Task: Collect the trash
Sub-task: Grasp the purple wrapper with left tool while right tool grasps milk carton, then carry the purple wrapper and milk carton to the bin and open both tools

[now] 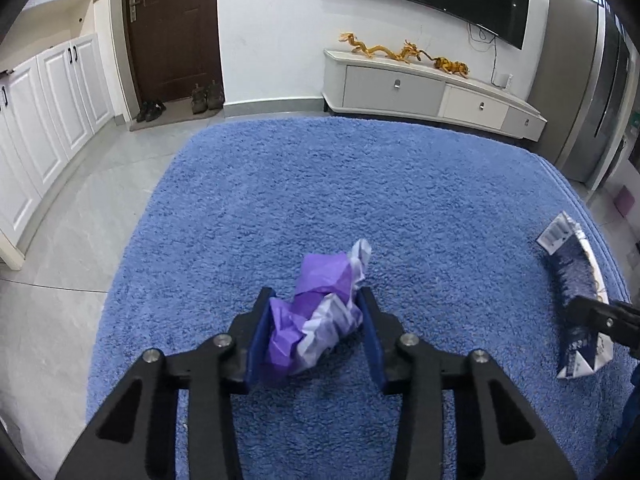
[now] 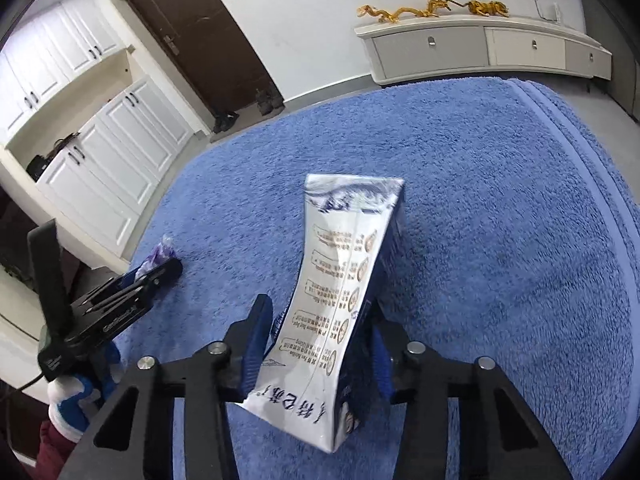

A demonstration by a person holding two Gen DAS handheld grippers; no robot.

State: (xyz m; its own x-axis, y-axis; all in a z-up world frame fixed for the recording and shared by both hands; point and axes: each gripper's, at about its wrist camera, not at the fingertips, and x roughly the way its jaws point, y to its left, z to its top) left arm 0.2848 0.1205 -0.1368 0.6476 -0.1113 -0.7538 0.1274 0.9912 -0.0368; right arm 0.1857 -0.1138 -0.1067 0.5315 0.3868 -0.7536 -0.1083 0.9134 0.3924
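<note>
— On the blue rug, what has each gripper got?
— Left gripper is down over a crumpled purple and white wrapper. Its blue pads sit on either side of the wad, jaws at a narrow gap, and the paper fills the space between them. The left pad presses into it; the right one looks to be touching its edge.
— And the other?
— Right gripper is clamped on a flattened white and dark blue milk carton. The carton is pinched at its waist, bowed in where the pads meet it, with its far end sticking out past the fingertips and its near end hanging below them.
— Where do the two lie relative to each other?
— Well apart on the same rug. From the left camera the carton is far off to the right; from the right camera the wrapper is off to the left, with the left gripper on it.
— Anything beyond the rug?
— A white TV cabinet against the far wall with golden dragon figures on top, and a dark brown door to its left
</note>
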